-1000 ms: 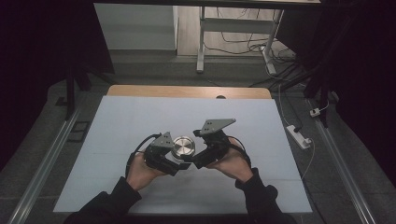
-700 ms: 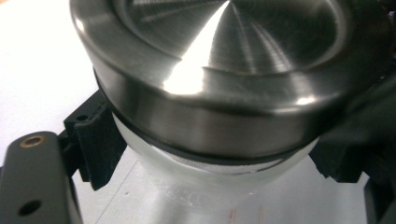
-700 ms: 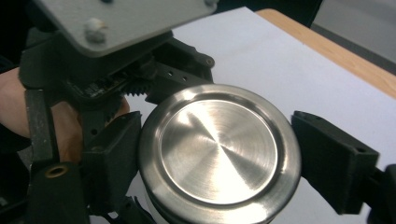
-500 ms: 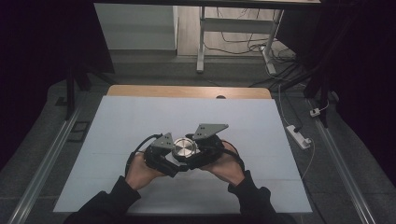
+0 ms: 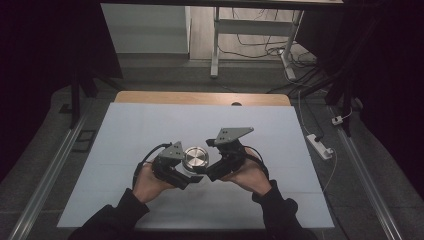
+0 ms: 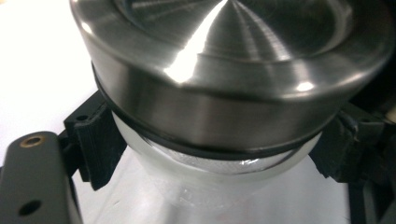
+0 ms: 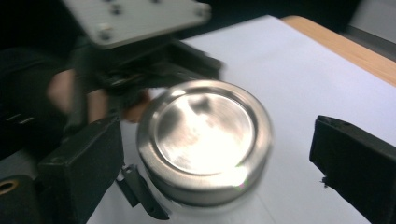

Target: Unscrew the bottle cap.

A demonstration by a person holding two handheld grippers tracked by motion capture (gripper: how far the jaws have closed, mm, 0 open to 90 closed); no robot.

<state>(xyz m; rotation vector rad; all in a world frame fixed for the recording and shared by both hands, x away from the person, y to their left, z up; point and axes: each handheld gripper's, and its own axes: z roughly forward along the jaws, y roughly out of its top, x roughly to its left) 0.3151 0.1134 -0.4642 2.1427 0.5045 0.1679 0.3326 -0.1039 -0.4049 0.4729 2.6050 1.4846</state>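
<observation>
Near the front centre of the white desk point(image 5: 150, 125) stands a clear glass jar point(image 6: 219, 186) capped by a brushed-steel lid point(image 5: 195, 158) with a dished top and black seal ring. Left tool point(image 5: 189, 176) is clenched on the jar below the lid. Right tool point(image 7: 210, 154) stands released, its jaws having just opened, either side of the lid without contact.

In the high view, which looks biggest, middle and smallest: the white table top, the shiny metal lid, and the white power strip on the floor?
1. White table top, by far the largest.
2. Metal lid and power strip look about alike: the strip is longer but thinner, so I won't rank them.
</observation>
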